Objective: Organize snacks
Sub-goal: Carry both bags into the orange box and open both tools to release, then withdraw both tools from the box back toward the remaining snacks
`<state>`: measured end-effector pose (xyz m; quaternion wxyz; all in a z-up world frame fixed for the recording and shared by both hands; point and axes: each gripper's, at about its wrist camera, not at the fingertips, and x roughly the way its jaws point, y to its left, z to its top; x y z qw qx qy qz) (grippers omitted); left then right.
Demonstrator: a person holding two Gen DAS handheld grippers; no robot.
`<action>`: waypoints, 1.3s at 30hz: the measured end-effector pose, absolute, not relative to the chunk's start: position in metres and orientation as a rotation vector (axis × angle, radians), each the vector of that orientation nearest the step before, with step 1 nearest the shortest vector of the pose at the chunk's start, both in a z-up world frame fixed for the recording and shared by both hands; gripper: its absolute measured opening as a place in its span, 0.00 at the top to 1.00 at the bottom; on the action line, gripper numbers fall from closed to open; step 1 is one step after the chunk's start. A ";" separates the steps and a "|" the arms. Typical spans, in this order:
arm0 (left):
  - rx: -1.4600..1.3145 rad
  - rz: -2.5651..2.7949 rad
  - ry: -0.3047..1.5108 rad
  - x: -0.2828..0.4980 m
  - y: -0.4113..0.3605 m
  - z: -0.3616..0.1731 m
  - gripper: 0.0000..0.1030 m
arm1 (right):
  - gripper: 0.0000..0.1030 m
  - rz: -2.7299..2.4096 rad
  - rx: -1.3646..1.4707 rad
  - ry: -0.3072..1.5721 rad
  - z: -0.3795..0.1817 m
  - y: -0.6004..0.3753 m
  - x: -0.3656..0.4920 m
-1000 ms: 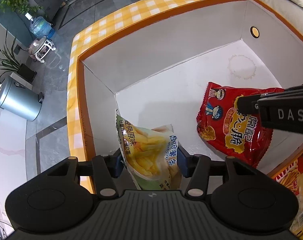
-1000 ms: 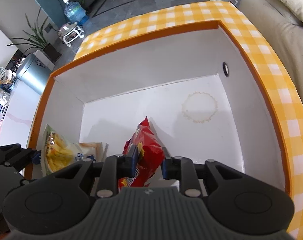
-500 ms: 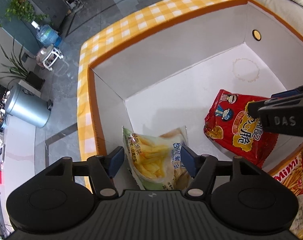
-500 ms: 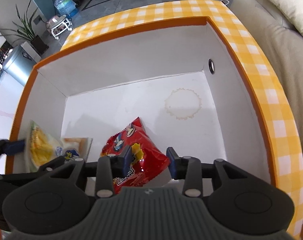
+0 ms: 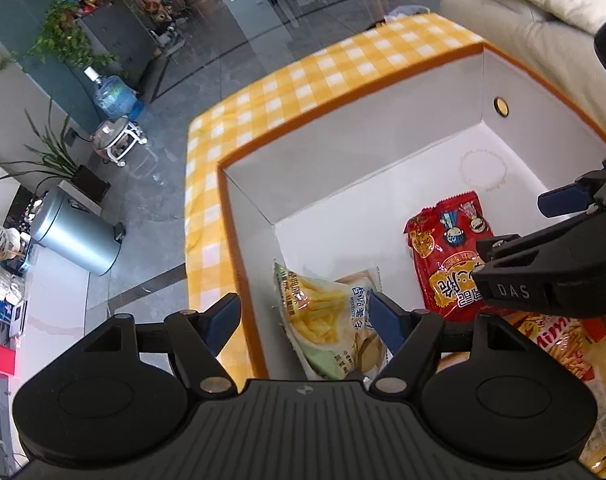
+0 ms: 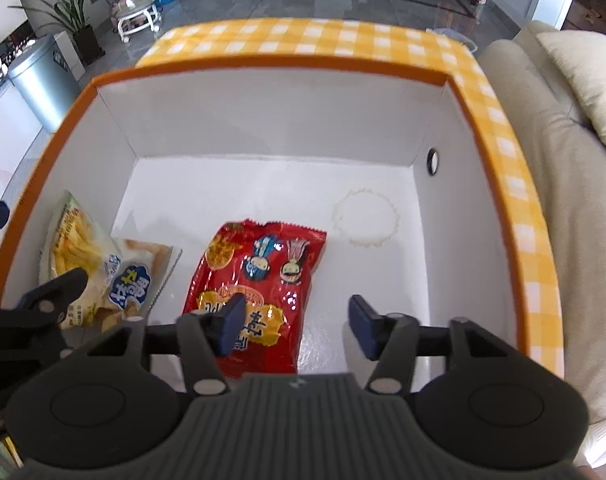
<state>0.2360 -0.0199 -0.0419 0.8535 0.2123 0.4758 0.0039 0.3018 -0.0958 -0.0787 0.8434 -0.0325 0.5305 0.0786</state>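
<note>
Left gripper [image 5: 303, 316]: its jaws have just been opening and are standing wide, the pads pressing on nothing; one blue pad is hanging outside the box wall, the other inside.
Right gripper [image 6: 295, 324]: its jaws have just been opening and are standing apart, gripping nothing; the left pad is hovering over the red packet.
Fries packet [image 5: 327, 320]: is lying in the near left corner of the box, its top edge leaning against the left wall, free of the left pads.
Red packet [image 6: 259, 280]: is lying flat on the box floor, just beside the fries packet, printed side up.
Box [image 6: 263, 128]: white inside with an orange rim, is sitting on a yellow checked cloth [image 5: 295, 84]; a faint ring stain [image 6: 367, 220] is showing on the floor toward the far right corner.
Surroundings: a cream sofa [image 6: 563, 120] is standing to the right of the box; a grey bin [image 5: 75, 236] is standing on the tiled floor to the left.
</note>
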 end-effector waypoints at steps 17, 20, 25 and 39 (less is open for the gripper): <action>0.202 0.028 0.842 0.167 -0.001 0.010 0.17 | 0.36 0.185 -0.072 0.860 -0.008 -0.107 0.236; 0.178 0.024 0.817 0.153 -0.001 0.014 0.17 | 0.36 0.191 -0.073 0.823 0.003 -0.111 0.220; 0.133 0.001 0.784 0.127 -0.002 0.017 0.17 | 0.35 0.204 -0.087 0.766 0.017 -0.119 0.191; 0.022 -0.061 0.840 0.081 0.000 0.000 0.17 | 0.32 0.217 -0.120 0.734 0.014 -0.144 0.114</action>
